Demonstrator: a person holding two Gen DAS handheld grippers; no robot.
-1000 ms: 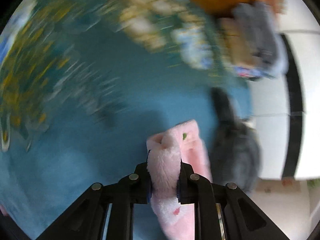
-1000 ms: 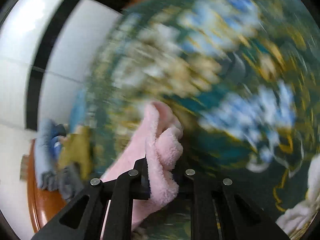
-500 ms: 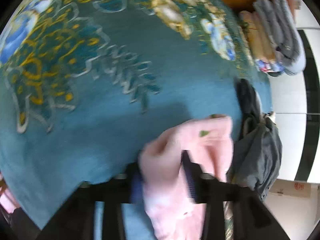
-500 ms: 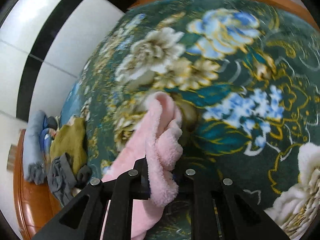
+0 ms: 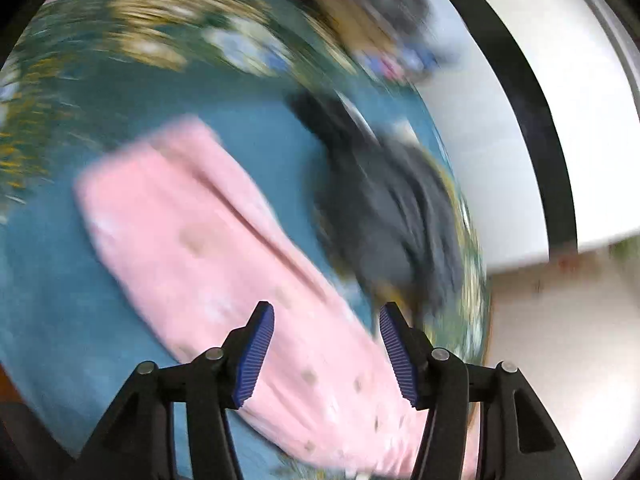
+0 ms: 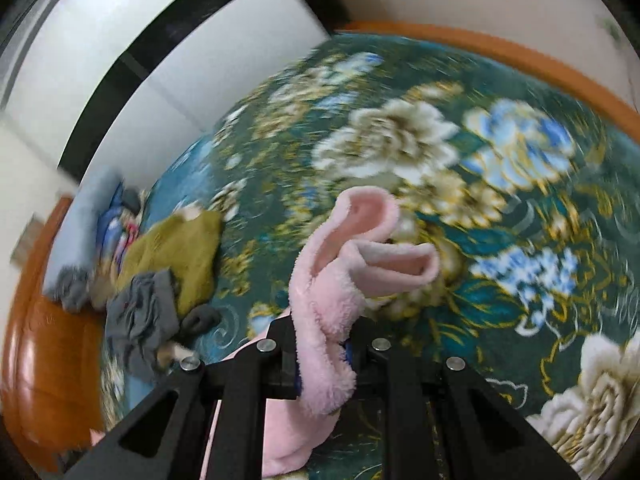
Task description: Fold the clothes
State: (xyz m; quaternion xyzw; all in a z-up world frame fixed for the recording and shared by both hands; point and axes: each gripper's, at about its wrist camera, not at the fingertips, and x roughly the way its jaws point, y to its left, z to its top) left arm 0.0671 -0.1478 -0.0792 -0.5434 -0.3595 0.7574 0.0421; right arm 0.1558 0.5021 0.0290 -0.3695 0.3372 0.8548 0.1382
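Left gripper [image 5: 326, 344] released pink garment [image 5: 208, 240], jaws wide; right gripper [image 6: 322, 354] clamps hem, likely anchoring fold beside grey pile [image 5: 384, 208].

Pink fleece garment [image 5: 224, 248] — spread flat, one end bunched.

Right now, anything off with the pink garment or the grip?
Lopsided hold: the right gripper is shut on a bunched end of the pink fleece garment, while the left gripper is open above it. A dark grey garment lies crumpled at the bed's edge. No damage visible.
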